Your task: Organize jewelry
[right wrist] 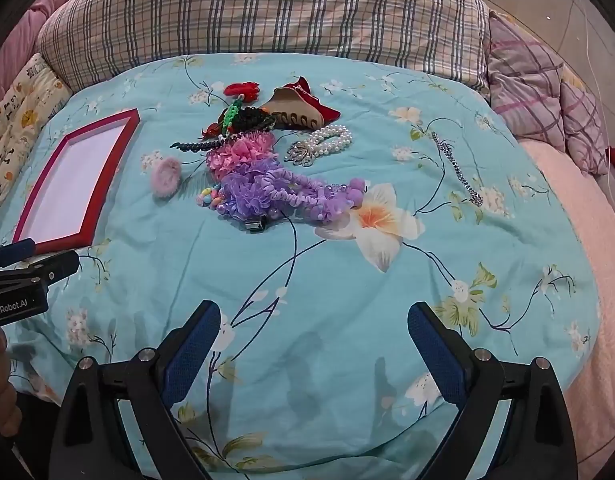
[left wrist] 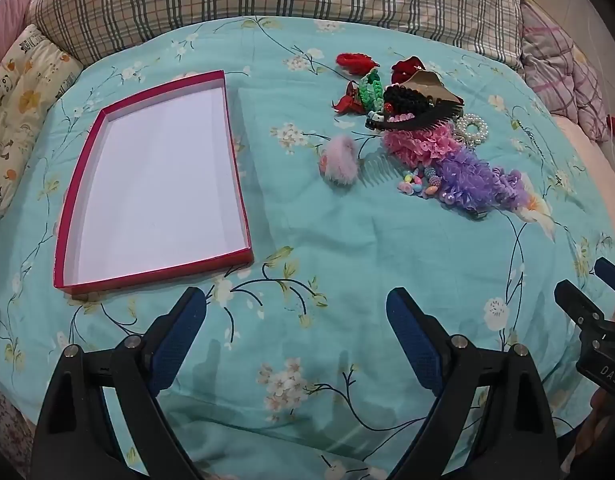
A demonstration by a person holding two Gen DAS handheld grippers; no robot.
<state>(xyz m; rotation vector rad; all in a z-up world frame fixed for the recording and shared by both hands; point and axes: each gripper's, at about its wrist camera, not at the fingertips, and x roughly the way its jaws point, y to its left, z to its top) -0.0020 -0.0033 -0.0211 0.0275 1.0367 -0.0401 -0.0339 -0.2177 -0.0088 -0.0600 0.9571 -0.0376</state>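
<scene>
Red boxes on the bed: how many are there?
1. The red box lies open and empty on the blue bedspread, left of the pile of hair accessories. None seems hidden, though the views stop at the bed's edges.

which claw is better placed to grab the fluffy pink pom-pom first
Probably the left claw: the fluffy pink pom-pom lies almost straight ahead of its open jaws, beside the empty red-rimmed box. From the right claw, also open, it sits off to the left.
</scene>
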